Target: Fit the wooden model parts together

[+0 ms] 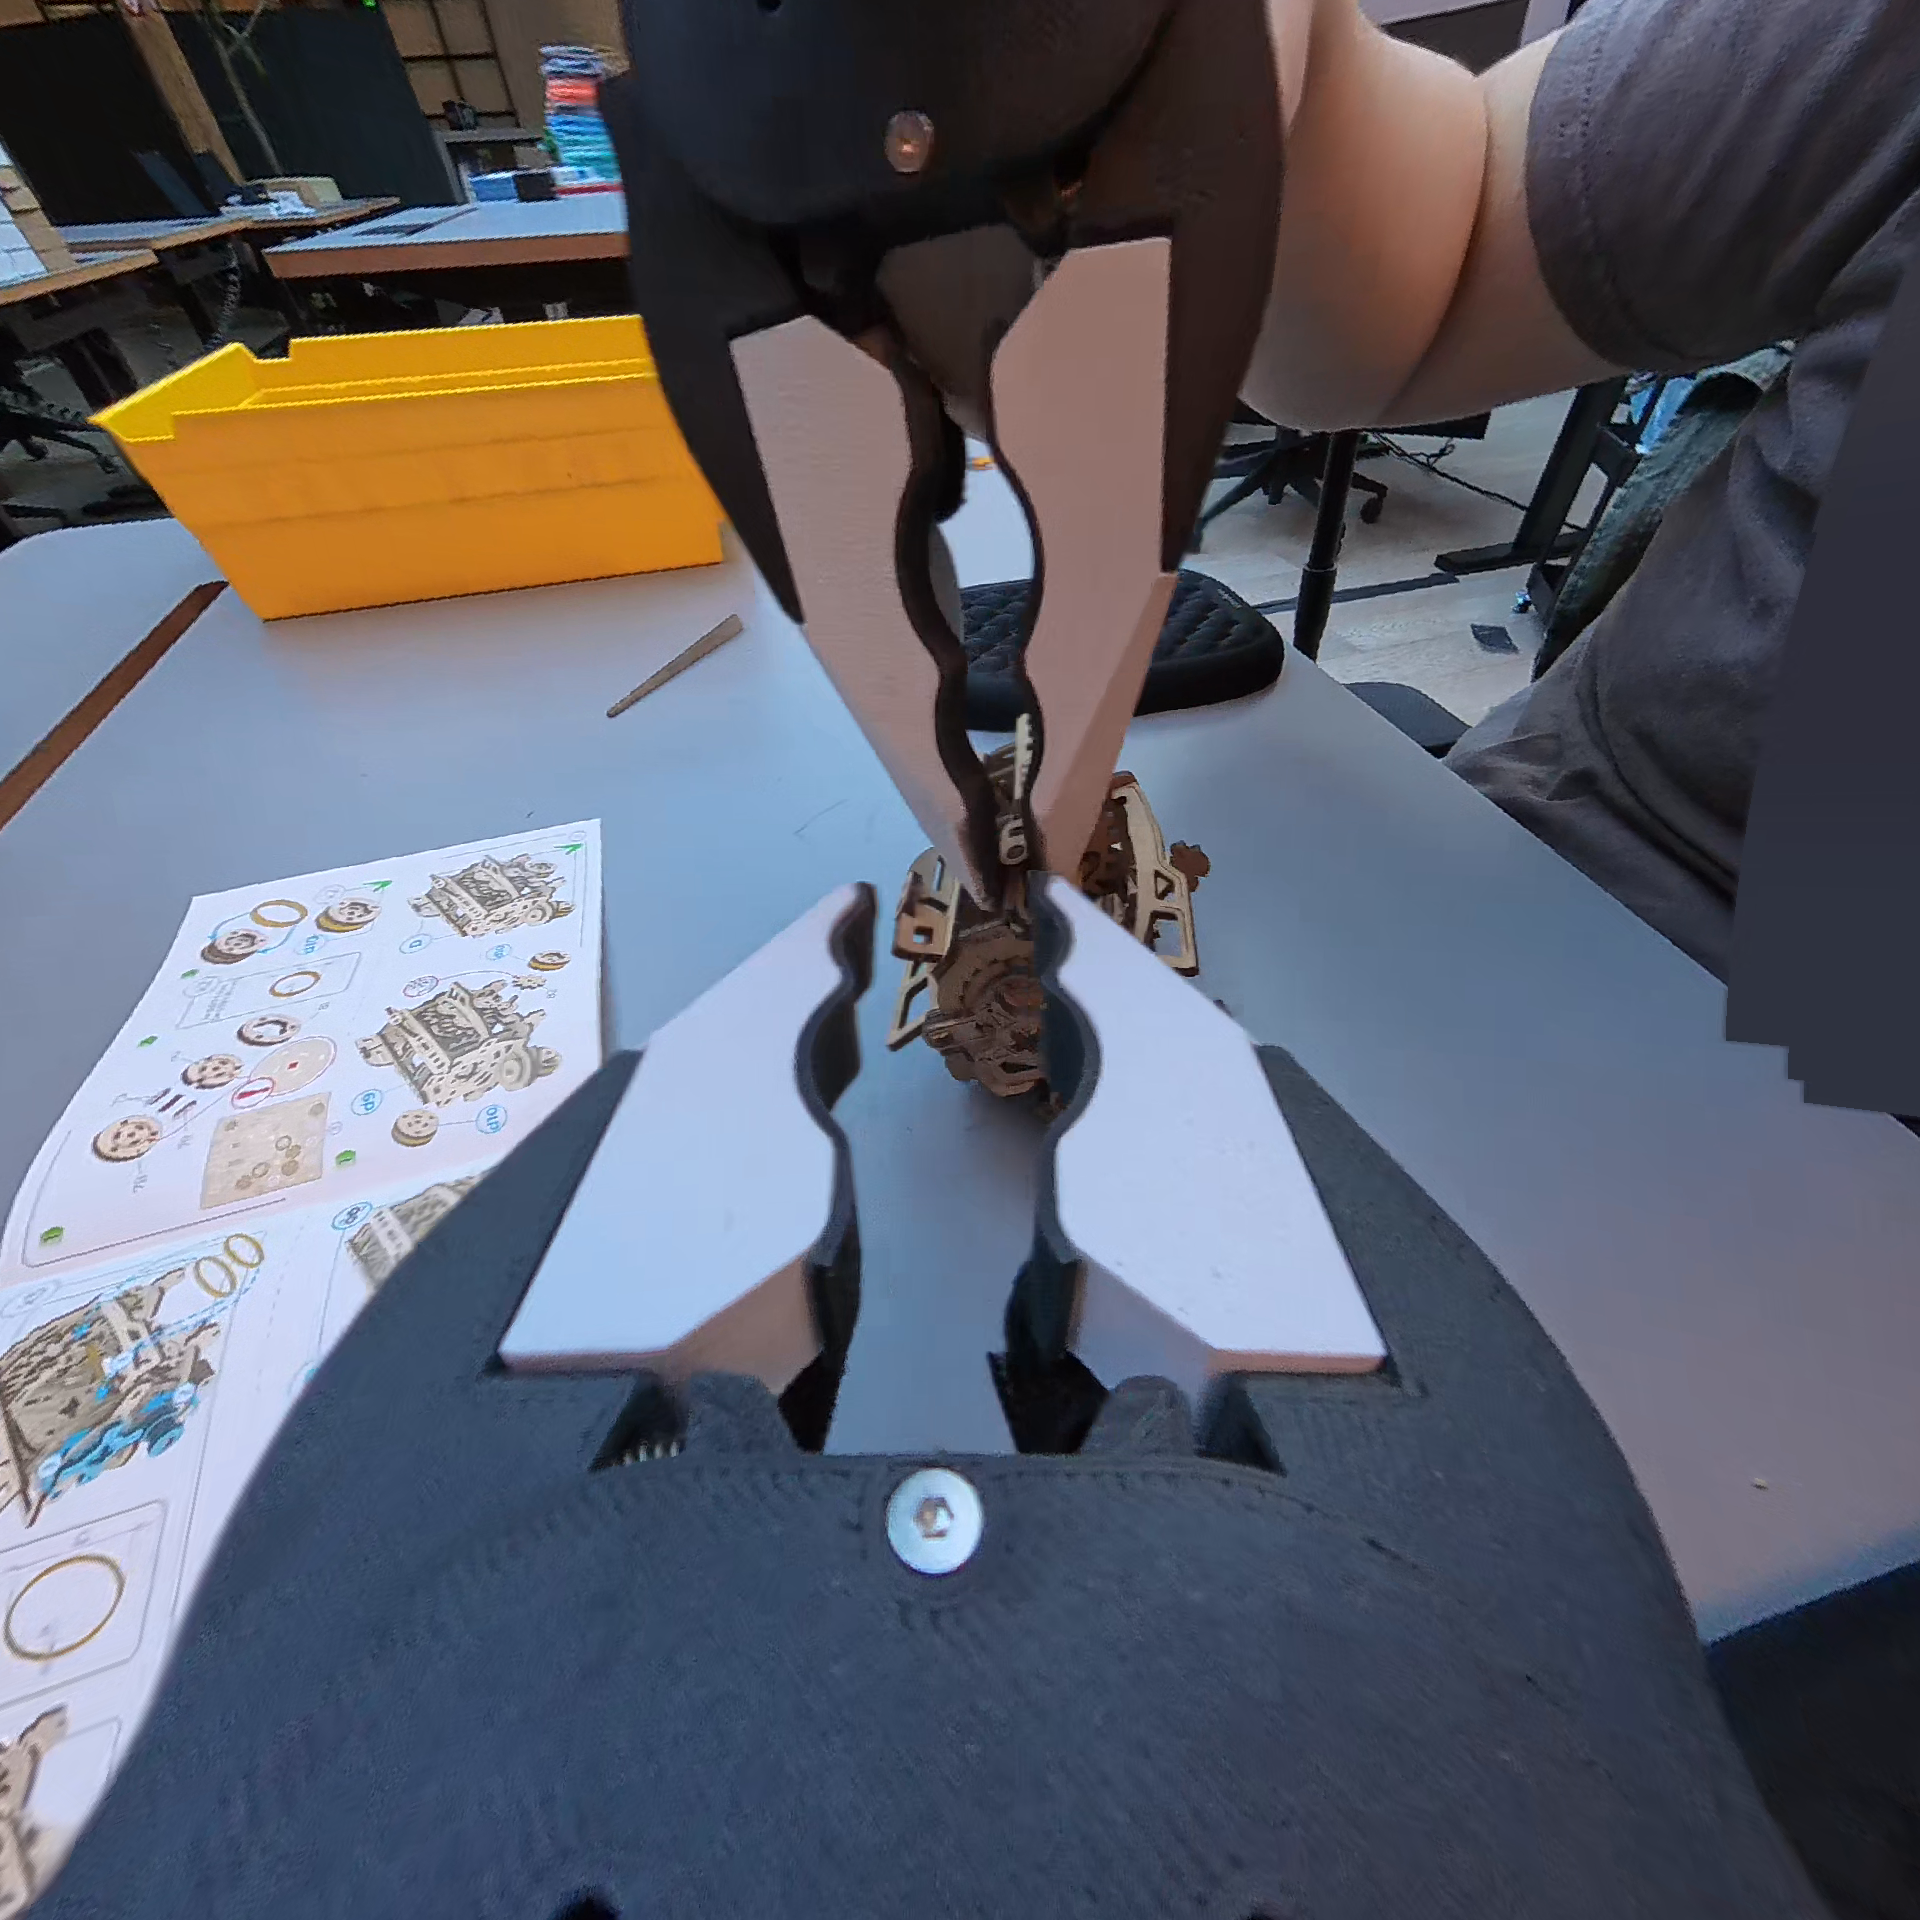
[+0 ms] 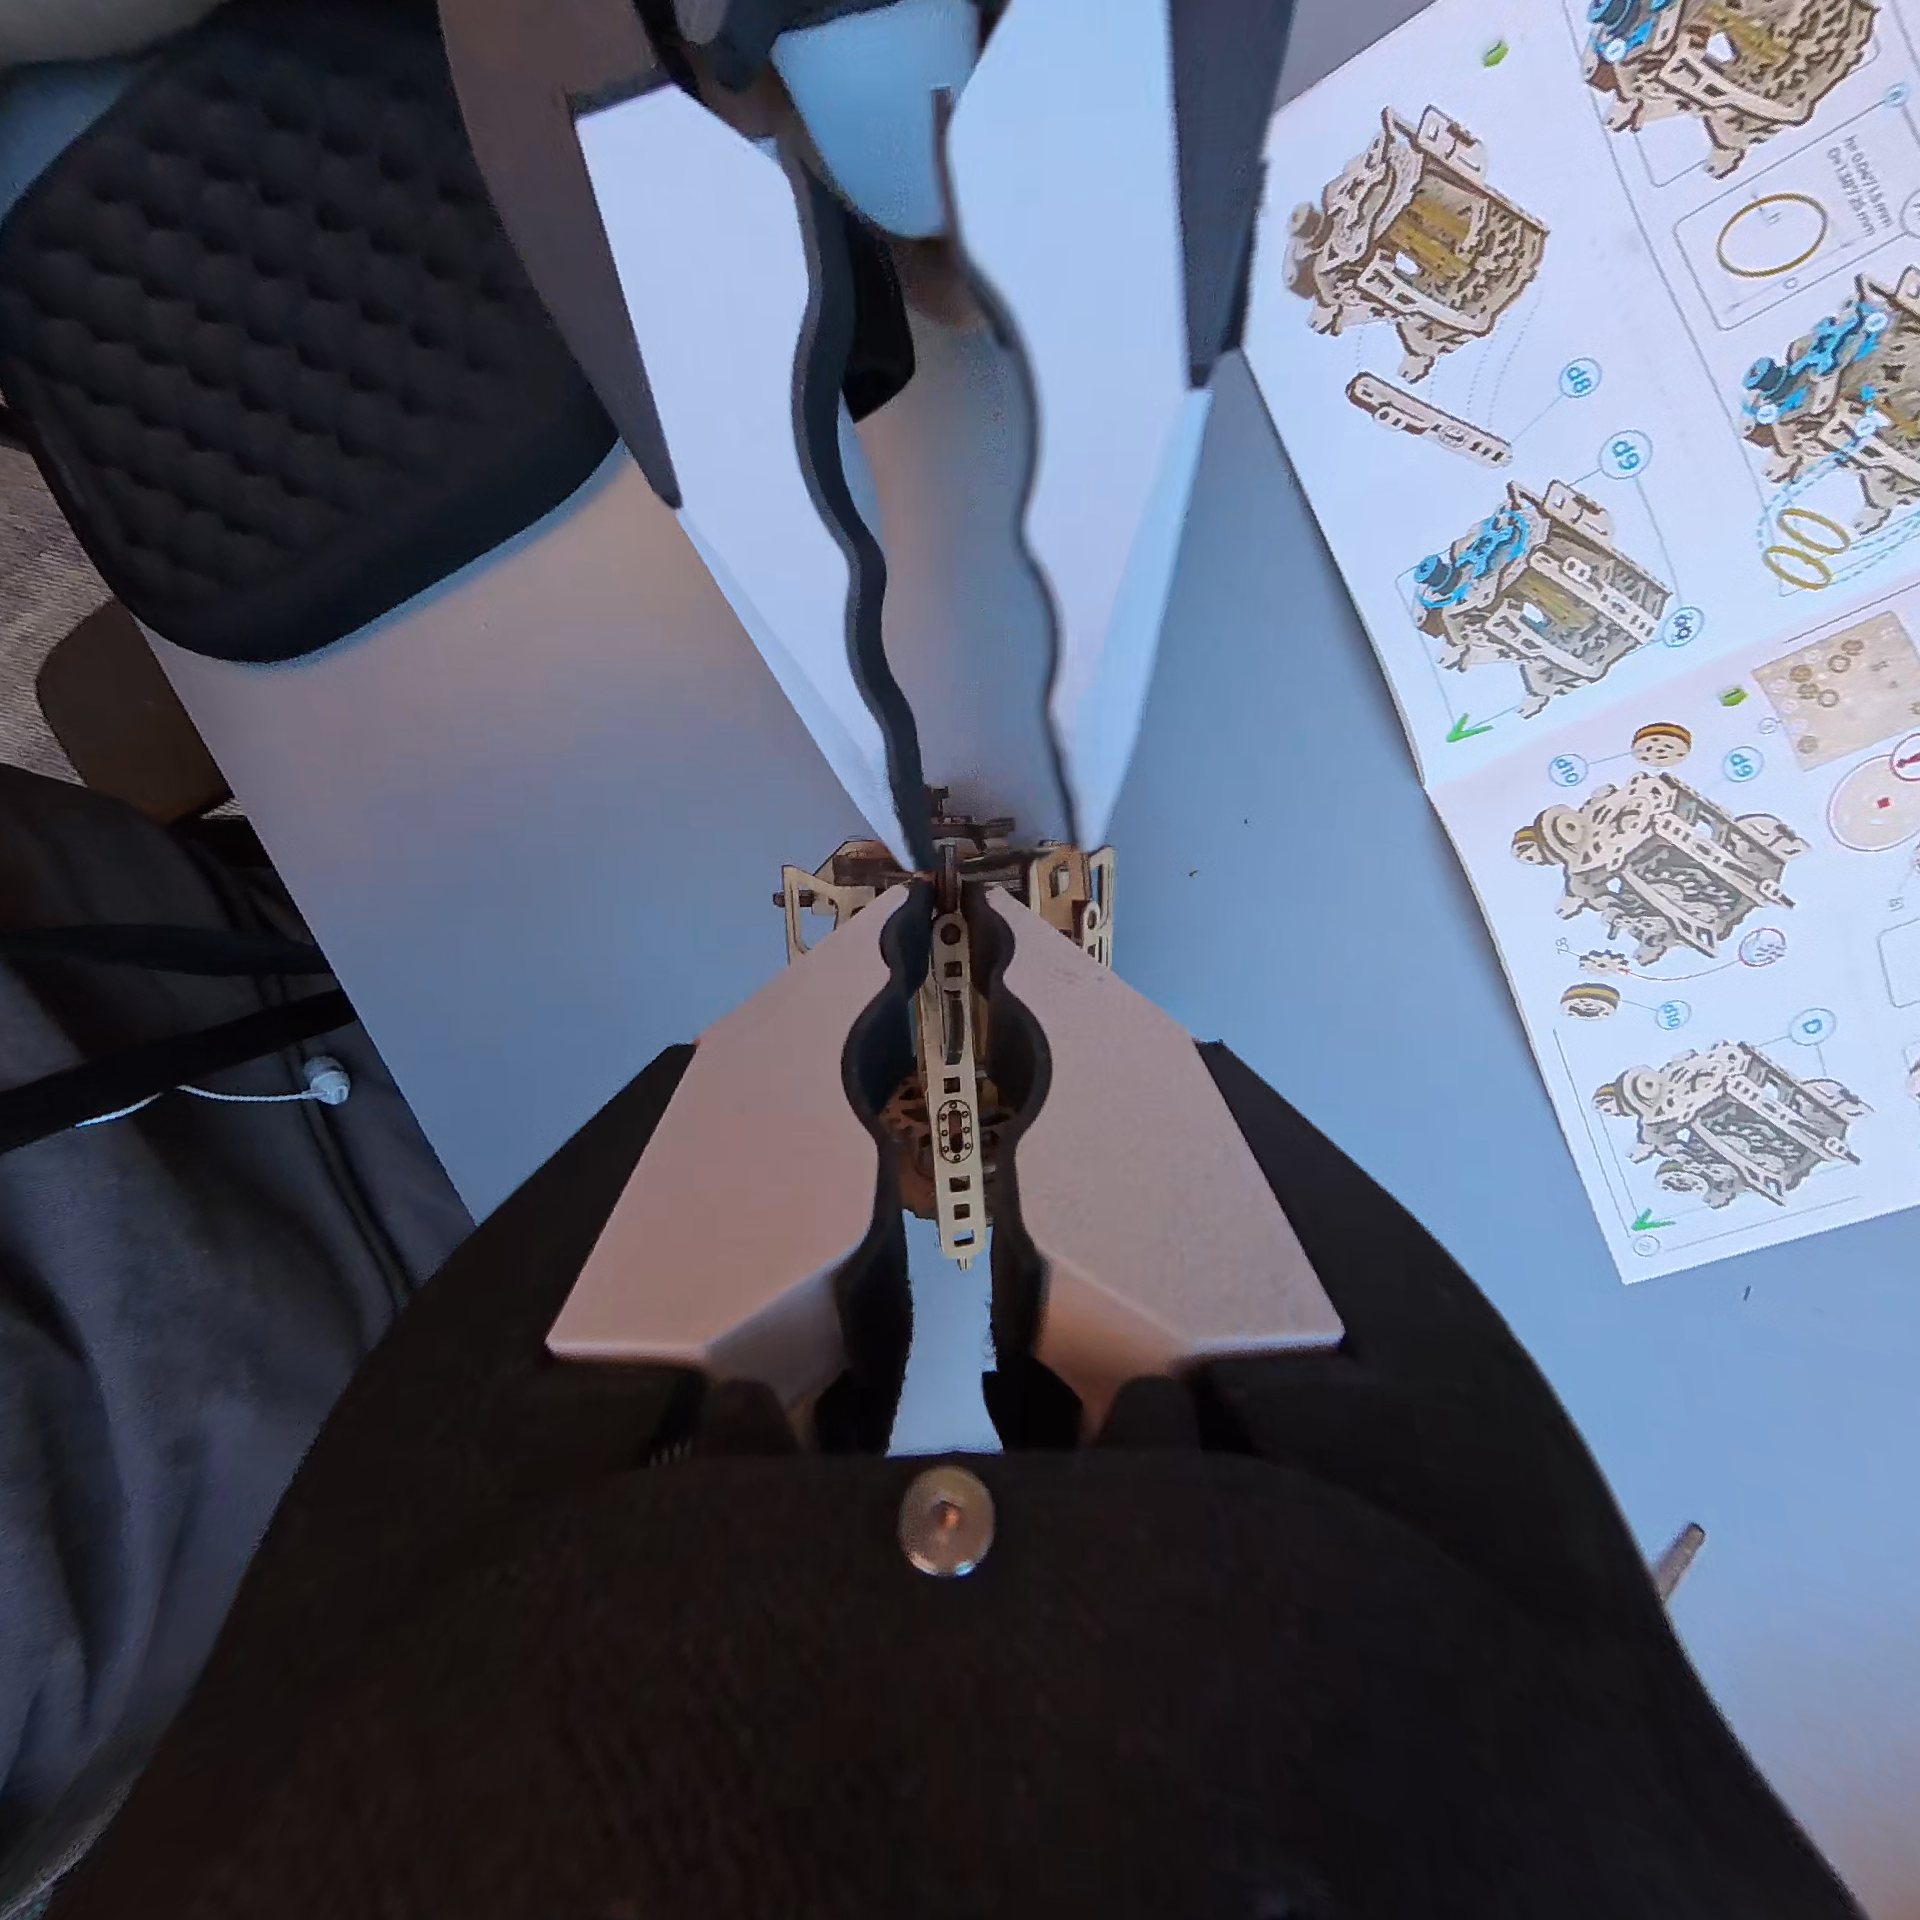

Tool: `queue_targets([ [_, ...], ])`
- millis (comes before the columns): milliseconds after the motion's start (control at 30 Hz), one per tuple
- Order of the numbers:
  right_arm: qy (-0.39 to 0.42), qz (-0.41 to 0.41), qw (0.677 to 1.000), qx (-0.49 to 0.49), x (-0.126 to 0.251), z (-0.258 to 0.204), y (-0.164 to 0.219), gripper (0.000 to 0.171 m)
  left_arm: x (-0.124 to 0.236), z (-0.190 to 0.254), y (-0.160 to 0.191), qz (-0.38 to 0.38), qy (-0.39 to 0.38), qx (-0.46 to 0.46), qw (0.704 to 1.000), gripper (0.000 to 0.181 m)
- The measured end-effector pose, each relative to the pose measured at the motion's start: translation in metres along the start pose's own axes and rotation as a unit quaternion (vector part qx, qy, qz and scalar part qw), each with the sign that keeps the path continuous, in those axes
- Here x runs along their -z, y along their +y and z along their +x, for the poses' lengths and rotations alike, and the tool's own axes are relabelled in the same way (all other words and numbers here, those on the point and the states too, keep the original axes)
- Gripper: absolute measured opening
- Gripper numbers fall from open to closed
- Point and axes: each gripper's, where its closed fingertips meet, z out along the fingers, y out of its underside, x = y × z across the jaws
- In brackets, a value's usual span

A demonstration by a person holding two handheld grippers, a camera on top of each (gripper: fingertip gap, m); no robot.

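A small wooden model [image 1: 977, 997] stands on the grey table [image 1: 520, 748]. My left gripper [image 1: 956, 899] has its jaws partly closed around one side of the model, with the fingertips touching it. My right gripper [image 2: 951, 899] comes from the opposite side and is shut on a thin wooden strip with holes [image 2: 956, 1091]. The strip lies along the fingers, and its far end meets the top of the model [image 2: 831, 894]. The right gripper [image 1: 1023, 868] and the strip [image 1: 1013, 821] also show in the left wrist view. The left gripper [image 2: 997, 842] also shows in the right wrist view.
A yellow bin [image 1: 436, 468] stands at the back of the table, with a wooden stick [image 1: 675, 665] in front of it. An instruction sheet [image 1: 312, 1039] lies beside the model [image 2: 1662, 727]. A black chair seat [image 2: 260, 364] is past the table edge. A person's arm [image 1: 1403, 260] holds the right gripper.
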Motion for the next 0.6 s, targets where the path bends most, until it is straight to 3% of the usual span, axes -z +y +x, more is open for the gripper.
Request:
queue_targets([
  [133, 0.036, -0.007, 0.999, 0.017, 0.001, 0.003, 0.001, 0.005, 0.001, 0.007, 0.004, 0.001, 0.029, 0.046, 0.999, 0.076],
  [200, 0.048, -0.006, 0.999, 0.023, 0.001, 0.004, 0.001, 0.005, -0.006, 0.012, 0.014, -0.023, 0.036, 0.055, 0.998, 0.088],
  [333, 0.061, -0.003, 0.998, 0.029, 0.001, 0.004, 0.000, 0.005, -0.024, 0.014, 0.033, -0.080, 0.000, 0.012, 0.997, 0.088],
  [600, 0.101, -0.015, 0.993, 0.055, 0.000, 0.005, -0.002, 0.004, -0.031, 0.012, 0.031, -0.074, -0.007, 0.020, 0.997, 0.074],
])
